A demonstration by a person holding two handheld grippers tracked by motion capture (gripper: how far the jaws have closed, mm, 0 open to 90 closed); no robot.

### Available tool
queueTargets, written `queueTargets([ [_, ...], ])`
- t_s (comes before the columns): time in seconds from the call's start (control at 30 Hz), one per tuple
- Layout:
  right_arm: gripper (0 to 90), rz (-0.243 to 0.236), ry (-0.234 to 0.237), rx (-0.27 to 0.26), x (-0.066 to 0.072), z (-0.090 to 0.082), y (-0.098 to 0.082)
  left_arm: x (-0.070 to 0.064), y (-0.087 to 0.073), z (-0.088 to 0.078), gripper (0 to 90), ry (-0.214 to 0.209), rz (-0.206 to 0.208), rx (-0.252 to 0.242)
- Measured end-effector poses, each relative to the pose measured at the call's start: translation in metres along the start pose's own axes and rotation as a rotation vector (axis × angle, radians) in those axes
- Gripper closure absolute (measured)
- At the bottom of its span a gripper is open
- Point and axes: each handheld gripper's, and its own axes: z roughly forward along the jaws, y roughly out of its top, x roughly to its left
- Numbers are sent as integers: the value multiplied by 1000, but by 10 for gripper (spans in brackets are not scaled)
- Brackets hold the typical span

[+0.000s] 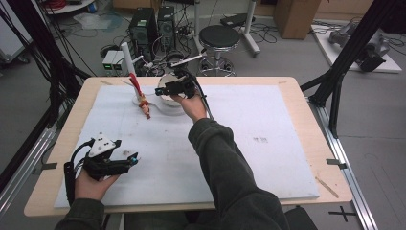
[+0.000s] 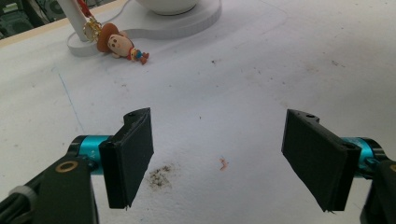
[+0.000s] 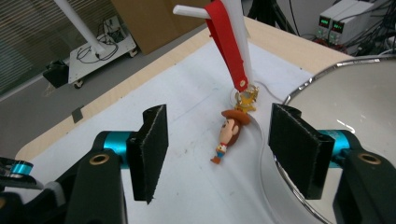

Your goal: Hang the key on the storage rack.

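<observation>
Cowboy keychain [image 3: 227, 134] hangs by its red strap [image 3: 227, 42] at the white stand [image 1: 127, 57], figure resting on worktop. Light, dangly; I'd grab the strap. Both grippers' fingers apart, empty.

White mat [image 1: 268, 158] covers wooden table [image 1: 311, 143], w/ dark smudge [image 2: 159, 176] and small orange speck [image 2: 223, 163] on it. Beyond far edge: black round stool [image 1: 219, 37], two PC towers [image 1: 152, 26], green-lit bench supplies [image 1: 113, 61], cable tangle on floor. Cardboard box [image 1: 297, 17] far right. Black frame struts [image 1: 352, 52] at right side.
</observation>
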Motion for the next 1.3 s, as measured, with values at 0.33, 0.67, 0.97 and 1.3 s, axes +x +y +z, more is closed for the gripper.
queueTargets([
  [0.33, 313, -35, 6, 20, 6, -9, -1, -1, 0, 1, 252, -5, 2, 3],
  [0.67, 255, -47, -21, 12, 9, -26, -14, -4, 1, 2, 252, -7, 10, 7],
  [0.97, 218, -34, -37, -1, 0, -44, -38, -5, 1, 4, 252, -12, 12, 12],
  [1.3, 211, -40, -41, -16, -1, -63, -59, -6, 0, 3, 252, -13, 10, 15],
])
